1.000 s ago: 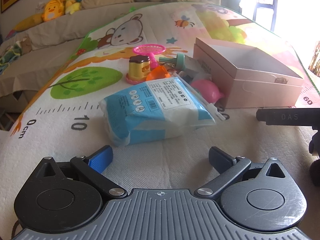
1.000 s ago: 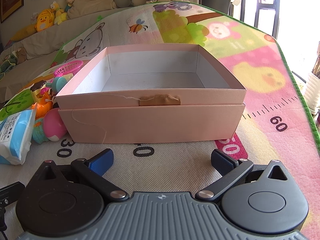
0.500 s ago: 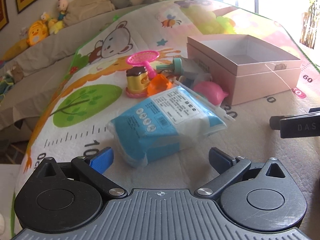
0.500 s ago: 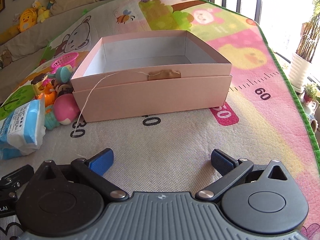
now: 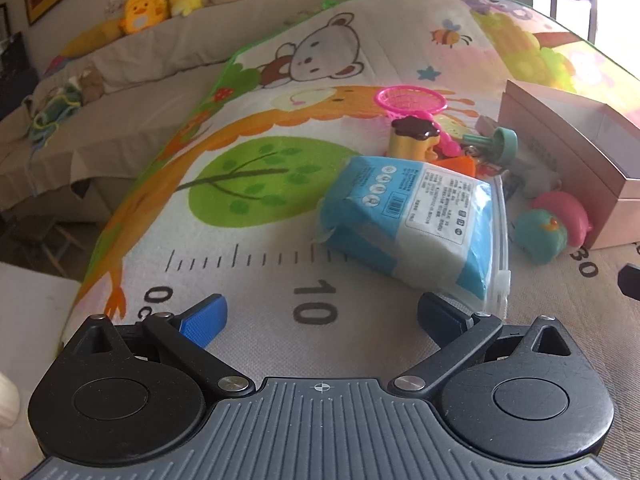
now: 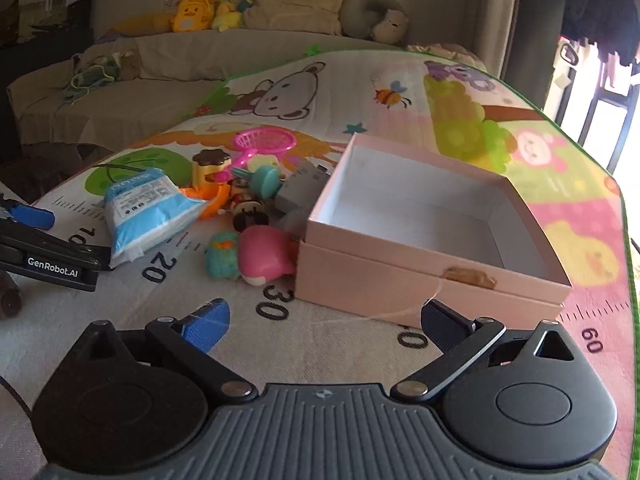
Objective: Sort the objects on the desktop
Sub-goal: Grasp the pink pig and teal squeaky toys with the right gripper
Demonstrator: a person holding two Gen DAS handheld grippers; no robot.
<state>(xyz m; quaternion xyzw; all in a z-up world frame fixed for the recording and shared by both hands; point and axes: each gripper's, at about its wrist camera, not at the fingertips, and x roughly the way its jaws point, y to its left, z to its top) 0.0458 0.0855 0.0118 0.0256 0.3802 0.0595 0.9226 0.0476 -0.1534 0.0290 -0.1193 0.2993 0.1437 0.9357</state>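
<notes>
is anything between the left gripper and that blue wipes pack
Nothing visible. The left gripper is open and empty, and the blue wipes pack lies just ahead and slightly right of it on the play mat, with only bare mat in the gap. The toys lie beyond the pack.

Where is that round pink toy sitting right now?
In the right wrist view, the pink toy lies on the play mat just left of the pink box, with a teal toy on its other side.
</notes>
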